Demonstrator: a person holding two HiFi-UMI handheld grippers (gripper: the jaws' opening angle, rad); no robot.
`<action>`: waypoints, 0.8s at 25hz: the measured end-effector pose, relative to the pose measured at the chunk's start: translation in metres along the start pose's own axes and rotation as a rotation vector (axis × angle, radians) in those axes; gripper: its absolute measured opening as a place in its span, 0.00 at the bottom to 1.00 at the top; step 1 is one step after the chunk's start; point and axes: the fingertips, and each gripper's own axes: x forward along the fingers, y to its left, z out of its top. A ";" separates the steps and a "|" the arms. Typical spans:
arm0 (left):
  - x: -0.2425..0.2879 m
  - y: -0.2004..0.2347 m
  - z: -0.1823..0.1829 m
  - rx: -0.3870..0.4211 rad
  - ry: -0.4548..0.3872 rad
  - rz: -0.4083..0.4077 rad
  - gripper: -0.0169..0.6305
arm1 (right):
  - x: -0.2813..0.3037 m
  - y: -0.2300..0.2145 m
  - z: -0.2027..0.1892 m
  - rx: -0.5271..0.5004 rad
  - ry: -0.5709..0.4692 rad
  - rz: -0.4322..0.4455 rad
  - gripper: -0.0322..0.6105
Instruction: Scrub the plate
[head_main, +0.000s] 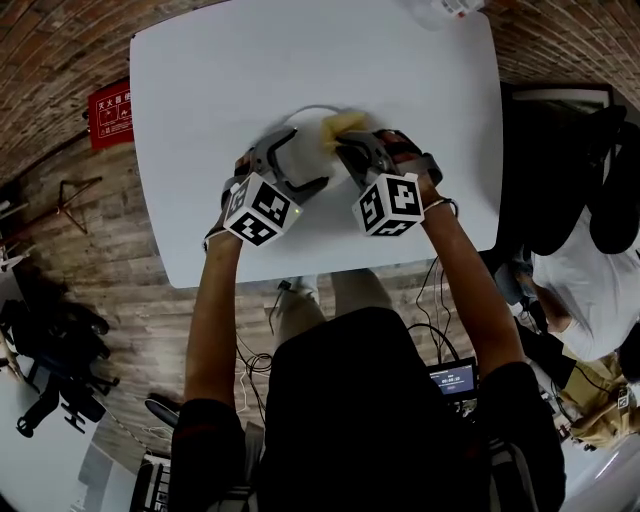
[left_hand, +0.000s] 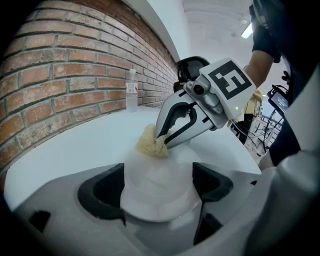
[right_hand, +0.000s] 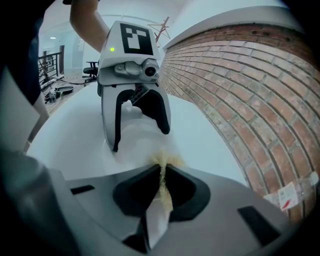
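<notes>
One white plate (head_main: 305, 145) is seen over the middle of the one white tabletop (head_main: 200, 90). The plate is gripped at its near edge by the left gripper (head_main: 290, 165), one jaw on each side of it. In the left gripper view the plate (left_hand: 157, 175) is wedged between the two dark pads (left_hand: 102, 190). Whether the plate rests on the tabletop or is lifted off it cannot be told.

One yellow scrubber (head_main: 345, 124) is pinched by the right gripper (head_main: 347, 147), jaws clenched on it. In the right gripper view the scrubber (right_hand: 164, 160) is squeezed thin between the pads, with a frayed tuft sticking out past the tips. The tuft is pressed against the far side of the plate (right_hand: 137, 131), opposite the left gripper (right_hand: 132, 107). From the left gripper view the scrubber (left_hand: 150, 145) is seen touching the plate's upper surface, held in the tips of the right gripper (left_hand: 161, 141).

Two grippers are counted, each with one marker cube, each held in one hand.

One clear bottle (left_hand: 131, 90) with a label is stood upright at the far edge of the tabletop, next to the brick wall (left_hand: 60, 75), well apart from the plate. One red sign (head_main: 110, 110) is seen left of the tabletop. A second person (head_main: 580, 280) in a white top is seen at the right edge.
</notes>
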 end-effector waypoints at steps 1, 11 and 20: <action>0.000 0.000 0.000 0.000 -0.001 0.001 0.66 | 0.001 0.001 0.000 -0.006 0.006 -0.001 0.12; 0.000 0.000 -0.001 0.002 -0.001 0.001 0.66 | 0.004 0.003 -0.001 -0.016 0.023 0.000 0.12; -0.001 -0.001 -0.001 0.002 -0.004 0.000 0.66 | 0.001 0.013 0.002 0.001 0.030 0.032 0.12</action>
